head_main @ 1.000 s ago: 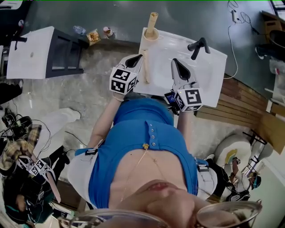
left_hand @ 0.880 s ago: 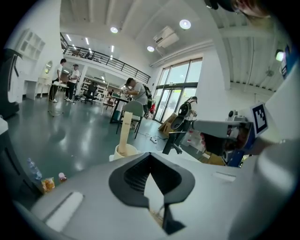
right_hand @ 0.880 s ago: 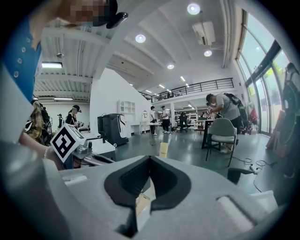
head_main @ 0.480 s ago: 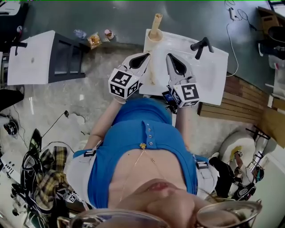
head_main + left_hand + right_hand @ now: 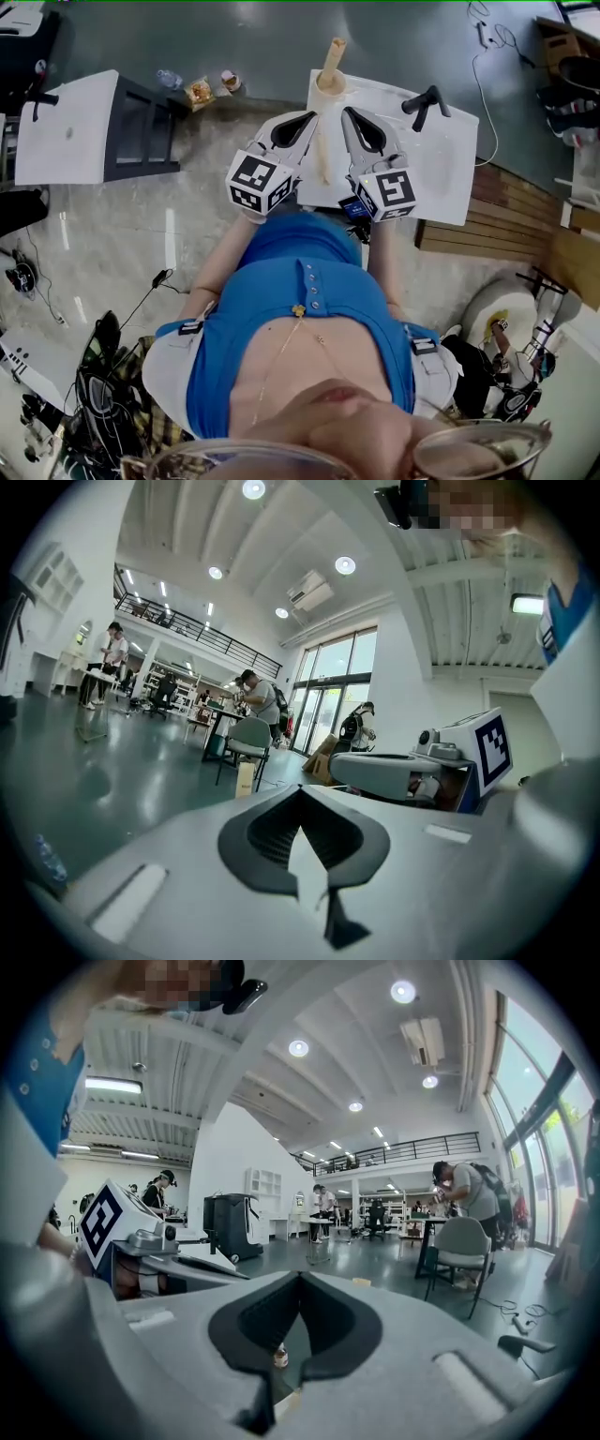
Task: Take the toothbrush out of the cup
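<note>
In the head view a pale cup (image 5: 329, 82) stands at the far left edge of a white sink top (image 5: 450, 159), with a beige toothbrush (image 5: 335, 52) upright in it. My left gripper (image 5: 312, 115) and right gripper (image 5: 345, 112) hover side by side just short of the cup, tips close together, both shut and empty. A pale stick (image 5: 322, 155) lies on the top between them. In the left gripper view the jaws (image 5: 300, 791) are pressed together, and the right gripper (image 5: 394, 772) shows beside them. The right gripper view shows shut jaws (image 5: 300, 1277). Neither gripper view shows the cup.
A black tap (image 5: 422, 99) stands on the sink top to the right of the cup. A white side table (image 5: 66, 127) on a dark frame stands at the left, small bottles and a snack (image 5: 199, 90) lie on the floor, and wooden boards (image 5: 511, 211) are at the right. People and chairs are far off.
Both grippers have moved up the picture toward the cup and drawn closer together. Both stayed shut.
</note>
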The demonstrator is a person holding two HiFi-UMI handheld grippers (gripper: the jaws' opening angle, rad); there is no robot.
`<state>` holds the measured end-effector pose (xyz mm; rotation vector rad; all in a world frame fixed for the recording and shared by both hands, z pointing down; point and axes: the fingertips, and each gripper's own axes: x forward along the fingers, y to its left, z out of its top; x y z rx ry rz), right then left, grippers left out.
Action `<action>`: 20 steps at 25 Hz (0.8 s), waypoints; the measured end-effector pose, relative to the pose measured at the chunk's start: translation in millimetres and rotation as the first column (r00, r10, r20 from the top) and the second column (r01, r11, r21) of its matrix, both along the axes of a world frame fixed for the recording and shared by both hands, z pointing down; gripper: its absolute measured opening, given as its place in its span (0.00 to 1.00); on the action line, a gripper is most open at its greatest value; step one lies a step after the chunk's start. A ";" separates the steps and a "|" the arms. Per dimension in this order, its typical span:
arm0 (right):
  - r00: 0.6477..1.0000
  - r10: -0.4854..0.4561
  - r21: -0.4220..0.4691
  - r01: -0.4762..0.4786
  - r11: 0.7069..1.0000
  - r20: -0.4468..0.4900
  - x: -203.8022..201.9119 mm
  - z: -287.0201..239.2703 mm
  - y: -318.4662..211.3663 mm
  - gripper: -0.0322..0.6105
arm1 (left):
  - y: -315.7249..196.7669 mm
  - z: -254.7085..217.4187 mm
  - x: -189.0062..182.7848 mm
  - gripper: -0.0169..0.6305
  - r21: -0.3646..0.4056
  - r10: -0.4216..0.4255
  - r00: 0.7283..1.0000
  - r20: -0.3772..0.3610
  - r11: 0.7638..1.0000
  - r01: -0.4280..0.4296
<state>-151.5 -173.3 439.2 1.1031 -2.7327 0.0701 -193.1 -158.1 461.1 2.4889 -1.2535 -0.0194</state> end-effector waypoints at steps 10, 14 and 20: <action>1.000 0.002 0.016 -0.002 1.000 -0.005 -13.7 -0.1 -20.0 0.05 | 5.0 -3.8 -9.2 0.03 0.003 -0.015 1.000 0.008 1.000 0.015; 0.999 0.037 0.008 -0.037 0.999 -0.002 -11.8 4.7 -32.4 0.05 | 10.0 0.3 -11.4 0.03 -0.014 -0.019 1.000 0.007 1.000 0.019; 0.995 0.072 0.011 -0.072 0.997 -0.066 -10.3 20.1 -54.0 0.05 | 15.2 2.4 -17.4 0.03 -0.034 -0.028 1.000 0.005 0.999 0.028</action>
